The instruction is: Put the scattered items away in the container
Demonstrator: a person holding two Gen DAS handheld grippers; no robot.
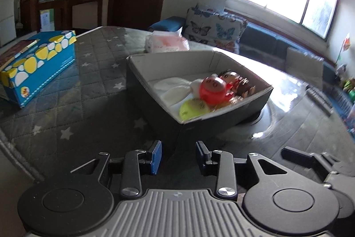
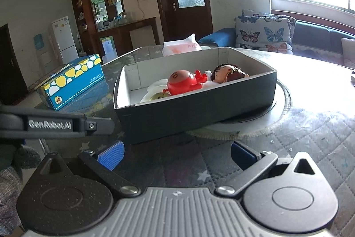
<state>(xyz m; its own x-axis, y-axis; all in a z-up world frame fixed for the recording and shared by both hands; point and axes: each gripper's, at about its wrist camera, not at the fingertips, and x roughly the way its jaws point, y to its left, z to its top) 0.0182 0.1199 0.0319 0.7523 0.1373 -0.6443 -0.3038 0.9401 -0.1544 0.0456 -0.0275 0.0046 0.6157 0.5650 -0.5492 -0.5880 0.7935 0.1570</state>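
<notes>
A dark open box (image 1: 226,117) (image 2: 199,103) with a white inside sits on the table, partly on a round turntable (image 2: 281,108). Inside lie a red round-headed toy (image 1: 213,88) (image 2: 182,81), a brown-haired doll (image 1: 228,77) (image 2: 226,72), a yellow-green ball (image 1: 193,108) (image 2: 157,96) and white cloth (image 1: 173,88). My left gripper (image 1: 178,156) is open and empty, just in front of the box's near corner. My right gripper (image 2: 177,153) is open wide and empty, in front of the box's near wall.
A blue box with yellow and white dots (image 1: 37,66) (image 2: 75,81) lies at the table's left. A pink-and-white tissue pack (image 1: 166,41) (image 2: 182,46) lies behind the box. The left gripper's body (image 2: 51,123) shows at left in the right wrist view. A sofa with butterfly cushions (image 2: 264,32) stands beyond.
</notes>
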